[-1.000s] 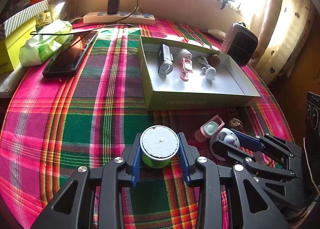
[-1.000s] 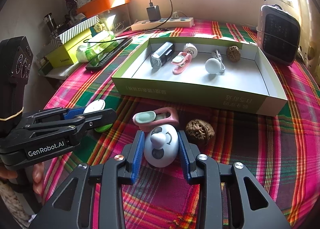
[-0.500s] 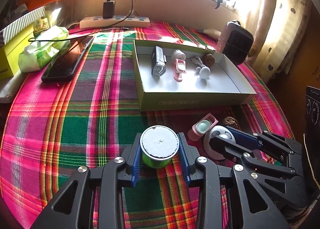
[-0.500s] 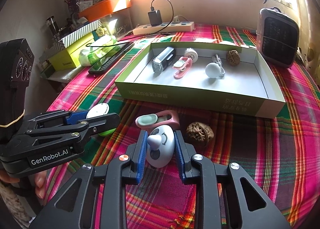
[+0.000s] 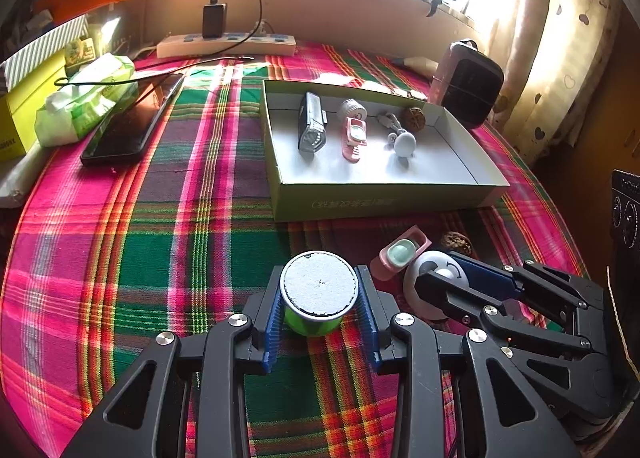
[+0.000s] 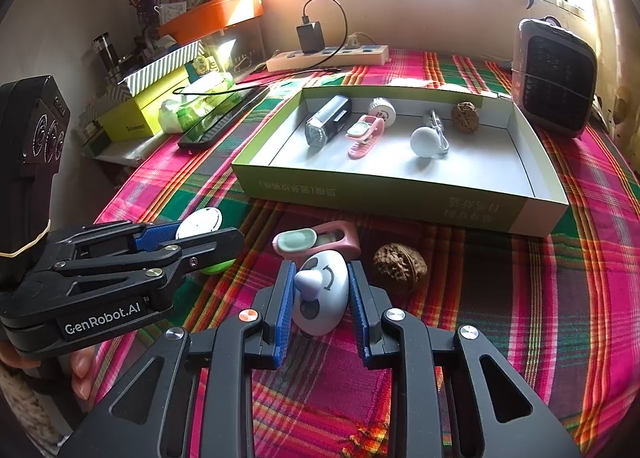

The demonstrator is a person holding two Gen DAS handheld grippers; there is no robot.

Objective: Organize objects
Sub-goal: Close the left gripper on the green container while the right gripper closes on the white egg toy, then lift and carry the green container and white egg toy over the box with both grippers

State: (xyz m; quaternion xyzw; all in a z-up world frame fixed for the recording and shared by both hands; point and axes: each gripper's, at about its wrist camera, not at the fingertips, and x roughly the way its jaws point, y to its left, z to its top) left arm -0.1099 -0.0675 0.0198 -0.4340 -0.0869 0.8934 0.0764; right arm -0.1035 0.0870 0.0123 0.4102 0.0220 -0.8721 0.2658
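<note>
We clamp the left gripper (image 5: 319, 300) on the green tub (image 5: 318, 294) and the right gripper (image 6: 320, 300), just closed, on the white egg-shaped toy (image 6: 320, 298), both bound for the tray (image 6: 400, 193) ahead.

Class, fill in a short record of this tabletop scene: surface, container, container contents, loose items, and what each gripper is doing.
surface: pink and green plaid tablecloth
container: shallow green cardboard box with white inside
container contents: black bike light, pink clip, small white round disc, white ball-headed gadget, brown walnut
loose items: second brown walnut, pink clip with mint pad
left gripper: shut on green can with grey flat top
right gripper: jaws just closed on white egg-shaped toy with a face
</note>
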